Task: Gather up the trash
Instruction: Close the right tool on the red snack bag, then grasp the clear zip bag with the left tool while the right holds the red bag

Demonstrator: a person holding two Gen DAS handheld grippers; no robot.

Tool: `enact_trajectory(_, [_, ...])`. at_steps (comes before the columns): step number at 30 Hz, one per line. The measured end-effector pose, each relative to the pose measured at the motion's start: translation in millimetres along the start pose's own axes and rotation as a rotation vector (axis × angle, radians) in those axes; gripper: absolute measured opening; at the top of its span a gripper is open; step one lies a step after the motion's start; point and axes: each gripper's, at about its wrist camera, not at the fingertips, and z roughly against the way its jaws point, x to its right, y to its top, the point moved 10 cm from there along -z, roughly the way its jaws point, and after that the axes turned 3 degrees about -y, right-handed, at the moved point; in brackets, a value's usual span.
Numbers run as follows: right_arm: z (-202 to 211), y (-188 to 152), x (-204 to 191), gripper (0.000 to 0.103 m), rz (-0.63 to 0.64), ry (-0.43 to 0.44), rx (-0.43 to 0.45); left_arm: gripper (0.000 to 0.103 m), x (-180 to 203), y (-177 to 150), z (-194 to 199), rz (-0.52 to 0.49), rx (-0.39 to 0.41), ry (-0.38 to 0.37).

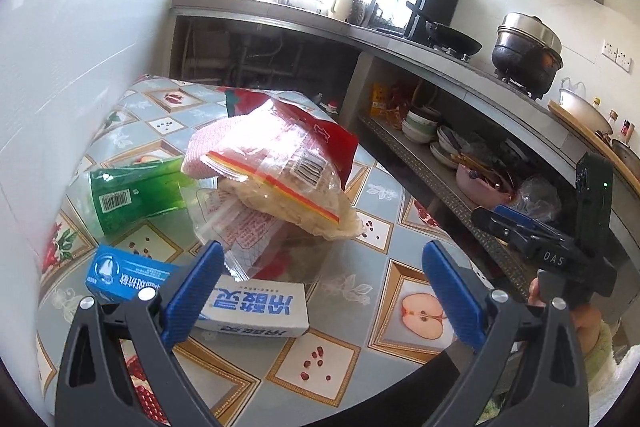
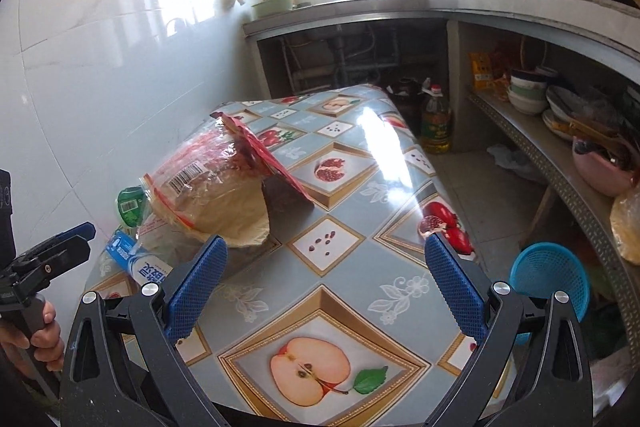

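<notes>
Both jaws are held wide apart, nothing gripped. Under the left gripper a white box is seen; the right gripper is held over bare tablecloth. Beyond, a clear bag is piled by the wall.

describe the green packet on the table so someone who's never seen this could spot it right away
On the fruit-patterned tablecloth, look at the trash pile by the white tiled wall. The green packet lies on the pile's wall side, partly tucked under the clear plastic bag, beyond the blue box. It alone is glossy green, with a white barcode label.
</notes>
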Motion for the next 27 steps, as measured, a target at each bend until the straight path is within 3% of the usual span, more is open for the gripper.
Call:
enact_trajectory(5, [-17, 30, -9, 0.094, -0.024, 0.057, 0.034, 0.094, -9, 21, -11, -0.015, 0.018, 0.005])
enact_trajectory(11, [-69, 65, -41, 0.066, 0.018, 0.147, 0.002, 0.091, -23, 43, -32, -0.013, 0.02, 0.013])
enact_trajectory(20, [-135, 75, -98, 0.034, 0.177, 0.24, -0.086, 0.087, -34, 52, -58, -0.022, -0.02, 0.022])
enact_trajectory(22, [-145, 75, -100, 0.016, 0.176, 0.245, -0.106, 0.087, -34, 55, -59, -0.04, -0.02, 0.024])
enact_trajectory(27, [-144, 83, -86, 0.007, 0.128, 0.26, -0.091, 0.087, -32, 56, -64, -0.102, -0.039, 0.04])
